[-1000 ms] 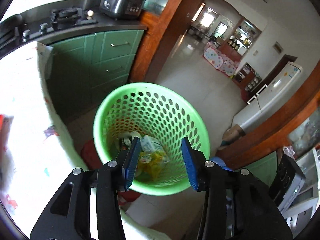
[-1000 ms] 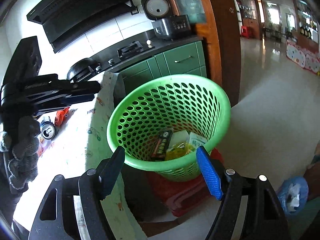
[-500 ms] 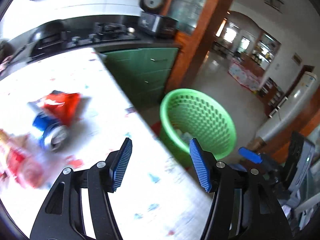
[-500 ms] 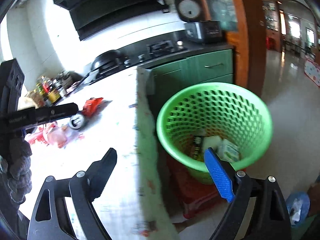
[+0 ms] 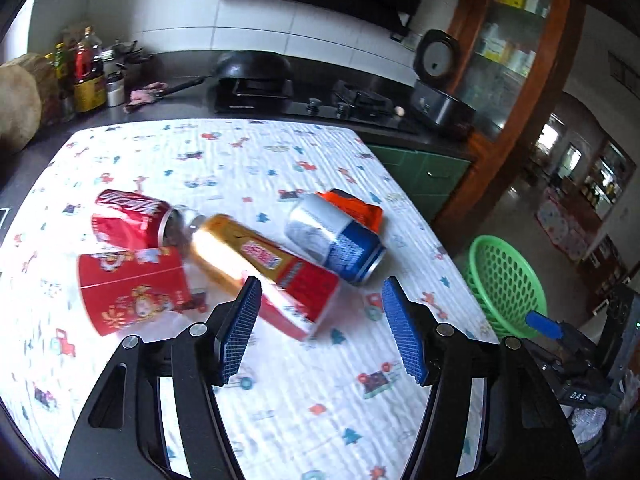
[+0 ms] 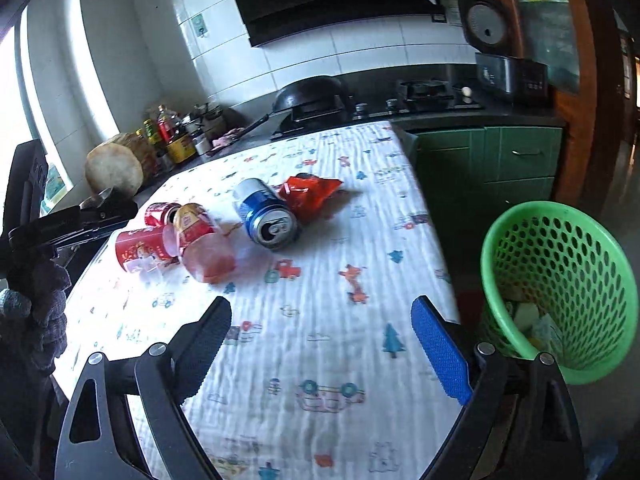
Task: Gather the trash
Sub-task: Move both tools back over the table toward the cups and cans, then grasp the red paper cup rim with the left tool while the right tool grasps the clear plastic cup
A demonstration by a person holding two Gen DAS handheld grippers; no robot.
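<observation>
Left gripper [image 5: 320, 330]: jaws apart with nothing between them, hanging over the patterned tablecloth [image 5: 280, 420] just short of the trash cluster.
Right gripper [image 6: 324, 344]: jaws opening, wide apart, nothing between them, above bare cloth near the table's right edge.
Trash cluster: red cola can [image 5: 128, 222] lying on its side, red paper cup [image 5: 132, 288] on its side just in front of it, gold and red bottle [image 5: 260, 268] lying slantwise between the cup and the blue and silver can [image 5: 336, 238]; the last lies on its side with its open end toward the right wrist camera.
Wrapper: orange-red snack wrapper [image 5: 354, 208] touching the far side of the blue and silver can.
Table edges: the right edge runs down past the green perforated bin [image 6: 560, 280]; the far edge meets the dark counter with the wok [image 6: 312, 92] and gas hob [image 6: 424, 90].
Bin: standing on the floor just beside the right edge, tilted in the right wrist view, some trash already at its bottom.
Open room: the whole near half of the cloth is bare; so is a strip between the cans and the right edge.
Left side: bottles [image 6: 168, 132] and a round tan wooden block [image 6: 114, 170] crowd the counter beyond the table's far left corner.
</observation>
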